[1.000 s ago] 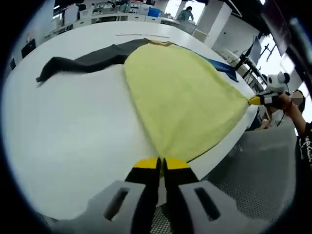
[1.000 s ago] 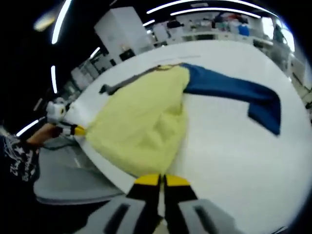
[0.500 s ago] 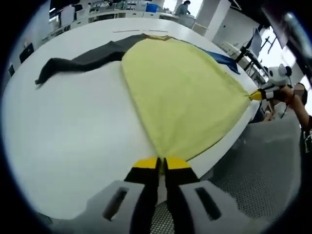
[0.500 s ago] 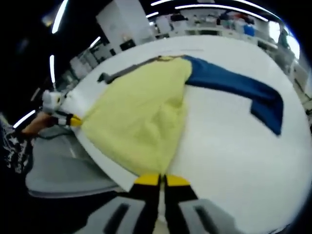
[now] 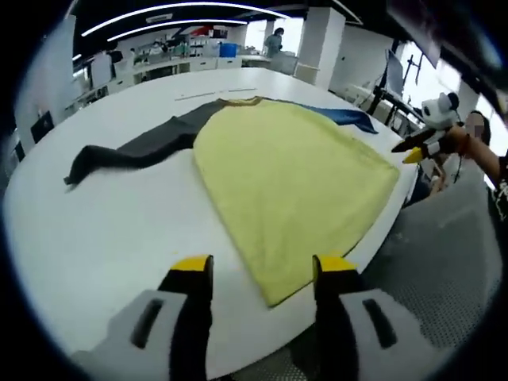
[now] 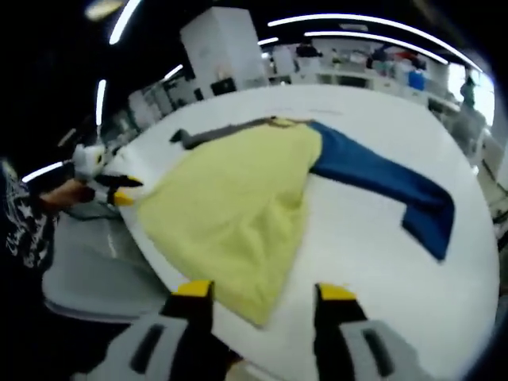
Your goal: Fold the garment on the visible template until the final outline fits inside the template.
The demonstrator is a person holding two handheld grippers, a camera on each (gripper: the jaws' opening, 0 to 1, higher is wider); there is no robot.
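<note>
A large white round desk is seen in a lit lab hall. Grey carpeted floor lies beside it. Benches with equipment are ranged along the far wall, and a white pillar is set behind the desk.

right gripper jaws apart | garment flat on table

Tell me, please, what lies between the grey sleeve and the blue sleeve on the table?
The garment's yellow body lies spread flat between the grey sleeve and the blue sleeve, as the right gripper view shows.
</note>
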